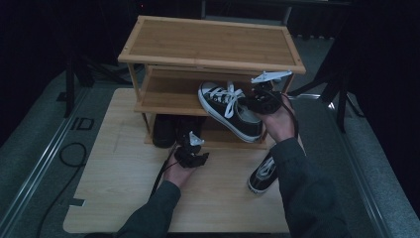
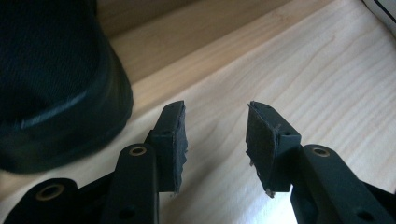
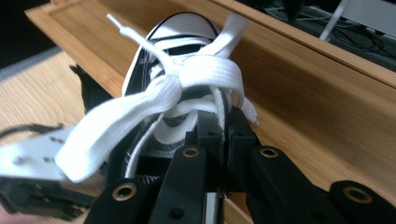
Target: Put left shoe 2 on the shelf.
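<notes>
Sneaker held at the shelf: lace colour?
White laces on a black sneaker with white sole trim. Clearest in the right gripper view.

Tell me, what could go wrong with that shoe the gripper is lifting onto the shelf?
The right gripper pinches only a thin edge of the sneaker near the laces, so it might slip and drop. Its toe sits on the middle shelf while the heel hangs past the edge, so it could tip off. The loose laces might snag on the jaws.
</notes>
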The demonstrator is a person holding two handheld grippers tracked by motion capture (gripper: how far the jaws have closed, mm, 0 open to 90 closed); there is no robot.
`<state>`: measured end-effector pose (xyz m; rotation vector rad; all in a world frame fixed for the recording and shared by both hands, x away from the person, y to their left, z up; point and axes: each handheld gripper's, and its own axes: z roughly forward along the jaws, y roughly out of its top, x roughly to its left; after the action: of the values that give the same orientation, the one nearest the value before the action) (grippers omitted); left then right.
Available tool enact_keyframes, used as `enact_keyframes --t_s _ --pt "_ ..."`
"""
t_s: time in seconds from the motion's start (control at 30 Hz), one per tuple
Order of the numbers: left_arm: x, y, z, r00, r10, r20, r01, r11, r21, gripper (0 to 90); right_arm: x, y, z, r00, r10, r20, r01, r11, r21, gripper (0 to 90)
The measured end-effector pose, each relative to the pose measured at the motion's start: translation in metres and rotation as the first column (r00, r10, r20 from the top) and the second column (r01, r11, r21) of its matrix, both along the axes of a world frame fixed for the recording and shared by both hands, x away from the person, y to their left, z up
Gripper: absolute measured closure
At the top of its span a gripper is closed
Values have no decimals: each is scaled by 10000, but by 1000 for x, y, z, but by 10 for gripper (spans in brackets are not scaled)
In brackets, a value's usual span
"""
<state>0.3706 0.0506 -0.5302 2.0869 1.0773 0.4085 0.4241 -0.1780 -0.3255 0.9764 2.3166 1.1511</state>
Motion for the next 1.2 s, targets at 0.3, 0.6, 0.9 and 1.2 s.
enact_keyframes --t_s 0.3,0.6,0.9,1.2 --pt "10 -9 0 9994 214 259 -219 9996 191 586 3 1 -1 9992 -327 239 320 9991 291 878" --pt "26 -18 3 9972 520 539 -544 9975 451 701 0 3 -2 9991 -339 266 352 9981 -495 865" --pt "47 -38 -10 9948 951 361 -994 9840 1479 896 -4 -5 6 9995 -122 304 141 9978 -645 732" --pt "55 -37 -14 9911 1285 355 -1320 9827 1301 897 -10 -18 16 9990 -120 436 133 9995 -303 697"
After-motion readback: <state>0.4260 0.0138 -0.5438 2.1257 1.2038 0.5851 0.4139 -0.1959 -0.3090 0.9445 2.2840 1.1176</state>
